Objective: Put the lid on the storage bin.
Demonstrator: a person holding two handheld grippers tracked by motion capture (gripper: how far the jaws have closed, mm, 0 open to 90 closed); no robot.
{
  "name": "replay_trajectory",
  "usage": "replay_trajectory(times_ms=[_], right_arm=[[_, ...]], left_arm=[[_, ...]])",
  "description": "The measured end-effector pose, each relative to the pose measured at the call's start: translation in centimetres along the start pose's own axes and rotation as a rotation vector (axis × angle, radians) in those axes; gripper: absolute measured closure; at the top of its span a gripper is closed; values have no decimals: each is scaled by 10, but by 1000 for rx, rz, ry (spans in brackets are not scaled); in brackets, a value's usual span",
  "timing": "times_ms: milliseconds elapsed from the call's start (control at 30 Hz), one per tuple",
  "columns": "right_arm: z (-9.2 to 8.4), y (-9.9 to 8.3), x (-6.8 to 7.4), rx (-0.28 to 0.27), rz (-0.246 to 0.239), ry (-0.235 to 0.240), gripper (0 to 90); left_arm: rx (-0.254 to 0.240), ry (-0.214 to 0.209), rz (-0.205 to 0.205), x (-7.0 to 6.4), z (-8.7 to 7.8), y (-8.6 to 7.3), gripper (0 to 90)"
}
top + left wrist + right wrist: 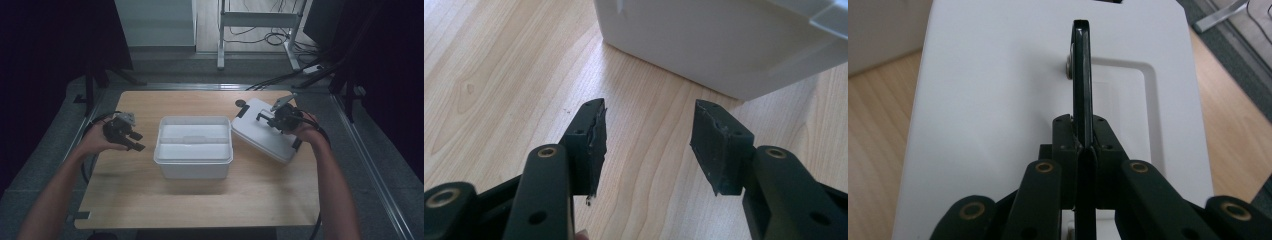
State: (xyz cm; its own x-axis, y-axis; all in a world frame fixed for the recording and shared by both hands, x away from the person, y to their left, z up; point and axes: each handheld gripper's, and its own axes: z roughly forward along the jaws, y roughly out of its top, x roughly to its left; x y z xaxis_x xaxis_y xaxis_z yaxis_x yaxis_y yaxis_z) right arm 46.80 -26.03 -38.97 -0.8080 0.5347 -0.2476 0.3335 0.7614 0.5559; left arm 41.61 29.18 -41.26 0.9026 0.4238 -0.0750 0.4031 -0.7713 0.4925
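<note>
A white open box (192, 170) with an inner tray stands at the middle of the wooden table (200, 200). Right of it sits its white lid (260, 137), turned at an angle, its near-left edge close to the box's right rim. My right gripper (272, 120) is shut on the lid's thin black handle (1081, 75), which stands upright between the jaws above the lid (998, 100). My left gripper (134, 141) hovers left of the box, open, with nothing between its fingers (589, 140). The box wall (724, 45) lies just ahead of it.
Black latches (243, 111) sit at the lid's ends. A small dark disc (240, 103) lies on the table behind the lid. Beyond the far edge are a white frame's legs (220, 60) and floor cables (275, 37). Dark curtains hang on both sides.
</note>
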Motion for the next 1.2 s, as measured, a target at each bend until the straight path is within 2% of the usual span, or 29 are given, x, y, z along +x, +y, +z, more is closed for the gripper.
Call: replay_trajectory(times_ms=[167, 333, 367, 600, 933, 1200], right_arm=[[-27, 14, 2, -13, -46, -32, 835], [-55, 32, 5, -40, -78, -42, 835], [-68, 41, 7, -58, -91, -50, 835], [-87, 60, 12, -93, -137, -44, 835], [-104, 92, 22, -147, -198, -27, 835], [-114, 111, 34, -203, -228, 26, 835]], left_arm=[[3, 2, 12, -2, -2, 2, 485], [8, 4, 16, -4, -4, 2, 485], [10, 4, 17, -4, -5, 2, 486], [13, 7, 15, -6, -6, 2, 485], [25, 7, 18, -7, -6, 2, 486], [25, 11, 21, -8, -7, 1, 486]])
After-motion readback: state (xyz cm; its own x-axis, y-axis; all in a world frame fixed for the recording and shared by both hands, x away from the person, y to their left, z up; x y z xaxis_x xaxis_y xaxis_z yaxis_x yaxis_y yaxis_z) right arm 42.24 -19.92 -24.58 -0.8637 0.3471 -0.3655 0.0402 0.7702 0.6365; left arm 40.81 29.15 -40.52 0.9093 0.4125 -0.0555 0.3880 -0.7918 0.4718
